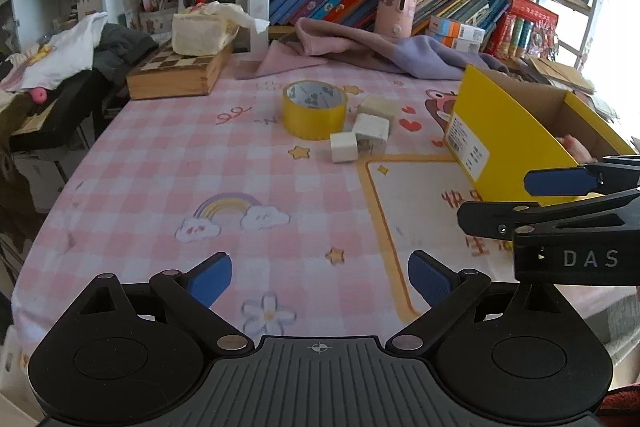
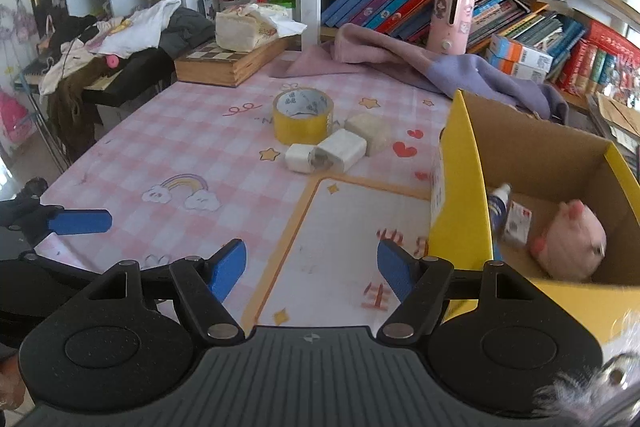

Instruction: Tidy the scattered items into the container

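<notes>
Four items wait on the surface [image 1: 168, 163] in the left view: a tape roll [image 1: 314, 109] and three white blocks [image 1: 371, 127], clustered beside the yellow box [image 1: 508, 143]. The left gripper [image 1: 320, 285] is empty, fingers spread; the box's inside is hidden.

Right view: the right gripper [image 2: 312, 267] gapes empty near the box, where a pink toy [image 2: 572, 241], a bottle and a small packet lie, blurred.
</notes>
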A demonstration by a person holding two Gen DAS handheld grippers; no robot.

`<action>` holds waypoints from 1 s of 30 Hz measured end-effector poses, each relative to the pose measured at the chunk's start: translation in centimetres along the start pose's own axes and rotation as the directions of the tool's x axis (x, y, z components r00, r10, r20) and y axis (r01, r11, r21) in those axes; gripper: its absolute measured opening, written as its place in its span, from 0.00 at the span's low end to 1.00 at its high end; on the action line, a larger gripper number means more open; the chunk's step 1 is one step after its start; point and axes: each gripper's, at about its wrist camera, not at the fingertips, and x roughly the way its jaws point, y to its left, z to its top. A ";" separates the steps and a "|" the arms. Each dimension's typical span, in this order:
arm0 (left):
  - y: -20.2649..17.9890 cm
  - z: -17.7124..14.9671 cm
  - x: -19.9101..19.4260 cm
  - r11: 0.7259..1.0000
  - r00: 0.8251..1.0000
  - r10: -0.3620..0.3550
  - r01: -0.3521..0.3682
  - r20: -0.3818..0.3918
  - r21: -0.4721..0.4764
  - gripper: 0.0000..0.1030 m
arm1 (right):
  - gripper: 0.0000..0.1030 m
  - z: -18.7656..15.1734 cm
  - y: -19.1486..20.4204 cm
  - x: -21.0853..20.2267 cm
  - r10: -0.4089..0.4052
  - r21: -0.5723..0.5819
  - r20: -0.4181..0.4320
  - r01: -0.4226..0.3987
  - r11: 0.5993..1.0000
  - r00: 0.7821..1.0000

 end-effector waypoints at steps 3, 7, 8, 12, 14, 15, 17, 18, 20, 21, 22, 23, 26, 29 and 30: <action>0.0 1.2 1.0 1.000 1.000 0.012 -0.012 0.010 -0.005 0.94 | 0.69 1.5 -0.9 1.5 0.010 0.010 -0.006 -0.010 1.000 1.000; -0.1 2.6 2.6 0.999 0.999 0.037 -0.037 0.009 -0.015 0.93 | 0.69 3.7 -1.8 3.5 0.022 0.026 -0.006 -0.022 0.999 1.000; -0.2 3.0 3.1 0.999 0.999 0.037 -0.037 0.007 -0.010 0.93 | 0.69 4.2 -2.0 4.0 0.027 0.032 -0.008 -0.027 0.999 1.000; -0.7 4.2 4.8 0.999 0.999 0.033 -0.033 0.008 0.011 0.92 | 0.71 6.1 -2.9 6.3 0.045 0.093 -0.032 -0.042 0.995 0.998; -0.9 4.8 5.8 0.999 1.000 0.029 -0.030 0.010 0.024 0.91 | 0.73 7.0 -3.4 7.5 0.060 0.135 -0.052 -0.053 0.989 0.997; -1.0 5.1 6.3 0.999 1.000 0.027 -0.028 0.009 0.033 0.90 | 0.73 7.4 -3.6 8.1 0.066 0.150 -0.061 -0.056 0.987 0.996; -1.1 5.8 7.4 0.998 1.000 0.023 -0.023 0.012 0.050 0.87 | 0.73 8.1 -3.9 9.1 0.066 0.169 -0.072 -0.053 0.984 0.995; -1.2 6.2 8.0 0.998 1.000 0.021 -0.021 0.012 0.058 0.87 | 0.73 8.5 -4.1 9.7 0.067 0.183 -0.077 -0.052 0.982 0.995; -1.3 6.8 9.3 0.998 1.000 0.011 -0.012 0.005 0.070 0.84 | 0.73 9.1 -4.6 10.8 0.070 0.217 -0.091 -0.048 0.975 0.993; -1.4 7.1 9.9 0.997 1.000 0.008 -0.008 -0.001 0.075 0.83 | 0.73 9.3 -4.8 11.3 0.069 0.232 -0.100 -0.044 0.972 0.993; -1.6 7.4 10.4 0.997 1.000 0.004 -0.004 -0.006 0.080 0.81 | 0.73 9.6 -5.0 11.8 0.064 0.246 -0.107 -0.036 0.969 0.992; -1.7 7.7 10.9 0.996 1.000 0.001 -0.001 -0.009 0.085 0.81 | 0.73 9.9 -5.3 12.2 0.058 0.255 -0.109 -0.029 0.966 0.992; -1.8 8.4 12.2 0.997 1.000 -0.009 0.010 -0.009 0.075 0.80 | 0.74 10.8 -6.2 13.3 0.045 0.297 -0.114 -0.009 0.955 0.992; -1.6 8.8 13.5 0.999 1.000 -0.013 0.014 -0.022 0.051 0.70 | 0.74 11.4 -7.5 14.4 0.054 0.370 -0.135 0.000 0.929 0.989; -1.5 8.9 13.9 0.999 0.999 -0.014 0.016 -0.030 0.040 0.68 | 0.74 11.5 -7.9 14.8 0.058 0.394 -0.146 0.004 0.919 0.988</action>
